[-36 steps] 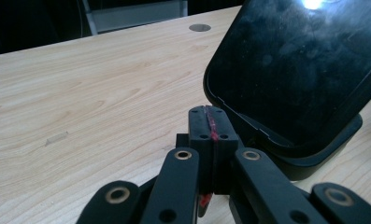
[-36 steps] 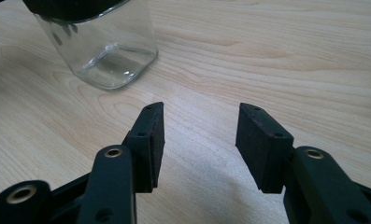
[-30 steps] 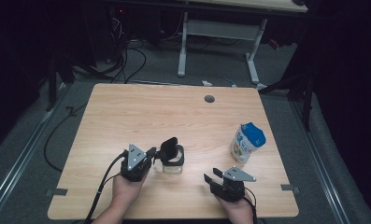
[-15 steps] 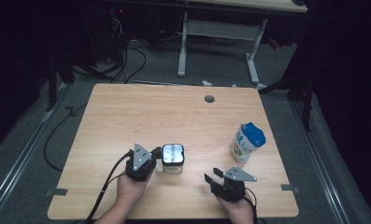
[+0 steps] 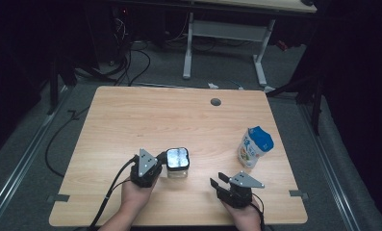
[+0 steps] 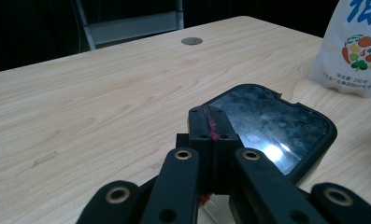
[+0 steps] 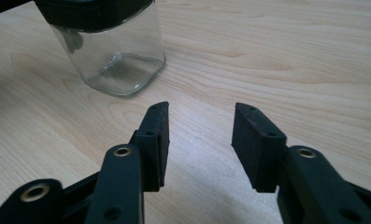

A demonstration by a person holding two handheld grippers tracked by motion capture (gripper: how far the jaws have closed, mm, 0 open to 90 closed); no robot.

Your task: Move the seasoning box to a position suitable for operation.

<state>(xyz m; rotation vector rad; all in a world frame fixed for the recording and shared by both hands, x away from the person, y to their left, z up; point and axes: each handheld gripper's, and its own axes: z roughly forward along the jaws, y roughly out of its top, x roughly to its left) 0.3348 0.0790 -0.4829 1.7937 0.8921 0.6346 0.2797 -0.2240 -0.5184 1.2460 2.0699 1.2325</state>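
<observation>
A second ago the jar's black lid stood tipped up beside your left gripper (image 5: 162,161); now the lid (image 5: 177,158) lies flat on the glass jar (image 5: 178,169), and the jar keeps its spot near the front edge of the table (image 5: 179,115). Your left gripper sits just left of the jar, its jaws pressed together over the lid's near edge; the left gripper view puts the shut tips against the lid (image 6: 272,128). Your right gripper (image 5: 216,183), well apart from the jar, has just been closing a little, with nothing between its jaws. The right gripper view shows the jar's clear wall (image 7: 113,51), the high view the milk carton (image 5: 254,147) standing farther right.
</observation>
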